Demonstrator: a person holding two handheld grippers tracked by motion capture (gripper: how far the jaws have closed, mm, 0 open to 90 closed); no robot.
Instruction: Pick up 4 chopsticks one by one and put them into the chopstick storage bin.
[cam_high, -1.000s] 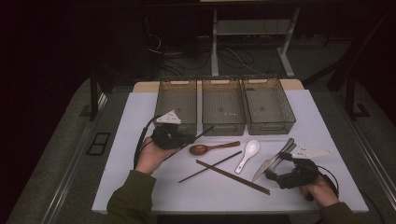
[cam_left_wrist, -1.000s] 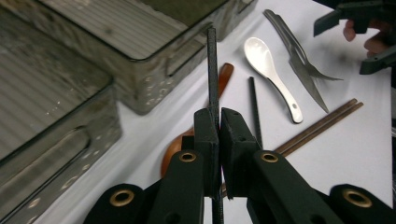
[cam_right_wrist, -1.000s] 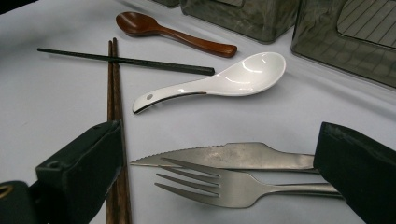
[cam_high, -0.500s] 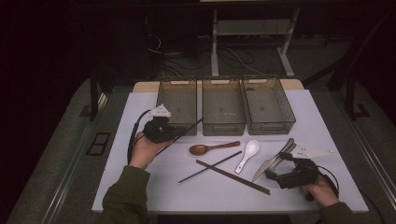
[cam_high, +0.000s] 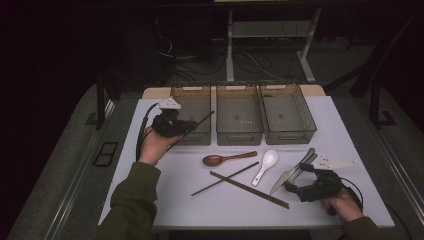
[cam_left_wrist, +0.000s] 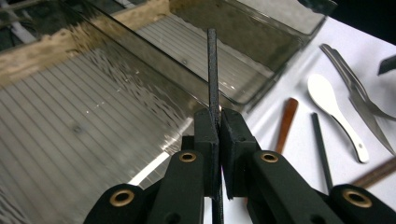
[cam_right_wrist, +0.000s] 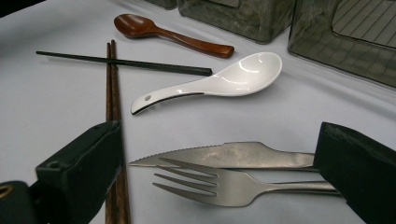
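the sorting looked barely begun: all three clear bins (cam_high: 239, 120) seemed bare, though the tinted walls made that hard to swear to. the left claw (cam_high: 186, 127) was pressed together on a single black chopstick (cam_high: 200, 121), carrying it above the near rim of the leftmost bin (cam_high: 192, 105). in the left gripper view the chopstick (cam_left_wrist: 212, 70) ran from between the pads straight toward twelve o'clock, its free end over the bin's ribbed floor, its tail poking back toward six.

everything else lay on the white worktop (cam_high: 165, 200): the wooden spoon (cam_high: 227, 158), the white spoon (cam_high: 263, 165), the other black chopstick (cam_high: 225, 178) and the brown pair (cam_high: 250, 189) crossing it.

the right claw (cam_high: 291, 186) rested at about four o'clock on the worktop, spread wide, with the knife (cam_right_wrist: 224, 156) and fork (cam_right_wrist: 219, 184) lying between its pads, ungripped.
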